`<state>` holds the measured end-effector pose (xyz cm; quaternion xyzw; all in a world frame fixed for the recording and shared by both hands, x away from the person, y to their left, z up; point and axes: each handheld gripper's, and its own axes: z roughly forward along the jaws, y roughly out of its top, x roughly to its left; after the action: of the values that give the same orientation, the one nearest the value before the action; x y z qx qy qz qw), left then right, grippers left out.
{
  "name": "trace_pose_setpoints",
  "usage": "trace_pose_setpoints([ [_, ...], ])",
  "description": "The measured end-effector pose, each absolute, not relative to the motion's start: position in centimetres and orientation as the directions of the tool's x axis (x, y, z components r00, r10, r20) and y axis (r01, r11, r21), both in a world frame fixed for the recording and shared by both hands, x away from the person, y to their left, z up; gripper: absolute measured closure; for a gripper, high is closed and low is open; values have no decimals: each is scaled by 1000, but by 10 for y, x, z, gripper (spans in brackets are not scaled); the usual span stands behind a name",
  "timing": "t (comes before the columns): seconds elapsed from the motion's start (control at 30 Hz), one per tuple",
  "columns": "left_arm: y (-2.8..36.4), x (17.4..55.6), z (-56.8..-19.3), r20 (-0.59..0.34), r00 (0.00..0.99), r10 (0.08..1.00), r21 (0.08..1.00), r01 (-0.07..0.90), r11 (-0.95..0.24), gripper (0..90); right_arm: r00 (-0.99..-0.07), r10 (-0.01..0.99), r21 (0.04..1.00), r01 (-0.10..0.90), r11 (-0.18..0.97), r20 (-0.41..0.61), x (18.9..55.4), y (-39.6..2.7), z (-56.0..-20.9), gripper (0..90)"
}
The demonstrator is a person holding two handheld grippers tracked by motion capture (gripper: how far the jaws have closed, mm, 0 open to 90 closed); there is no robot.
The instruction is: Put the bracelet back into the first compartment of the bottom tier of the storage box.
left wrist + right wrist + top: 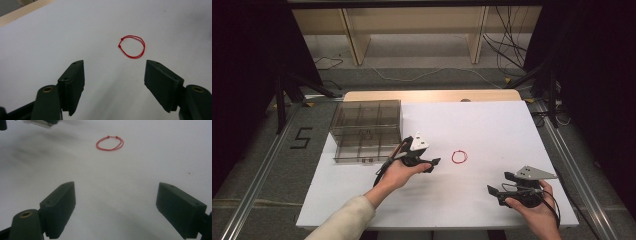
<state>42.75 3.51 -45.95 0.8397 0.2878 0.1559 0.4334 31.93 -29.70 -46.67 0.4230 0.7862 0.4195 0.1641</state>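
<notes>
R gripper [500, 183] jaws apart, red bracelet [459, 157], floor mark "5" [300, 137]

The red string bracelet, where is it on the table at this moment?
In the high view, the red string bracelet lies flat on the white table near its middle, between the left gripper and the right gripper, nearer the left one and touching neither.

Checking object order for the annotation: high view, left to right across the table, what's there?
Clear compartment box → left tongs → red string loop → right tongs, all on the white table.
</notes>
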Motion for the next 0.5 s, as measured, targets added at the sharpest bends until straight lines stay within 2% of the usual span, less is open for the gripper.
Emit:
trace_pose_setpoints([
  [0.17, 13, 439, -466, 22, 792, 611, 803, 350, -483, 422, -587, 804, 798, 529, 289, 99, 320, -297, -467, 167],
  [0.5, -29, 461, -483, -21, 791, 611, 779, 396, -486, 539, -588, 803, 798, 528, 289, 99, 320, -298, -467, 168],
])
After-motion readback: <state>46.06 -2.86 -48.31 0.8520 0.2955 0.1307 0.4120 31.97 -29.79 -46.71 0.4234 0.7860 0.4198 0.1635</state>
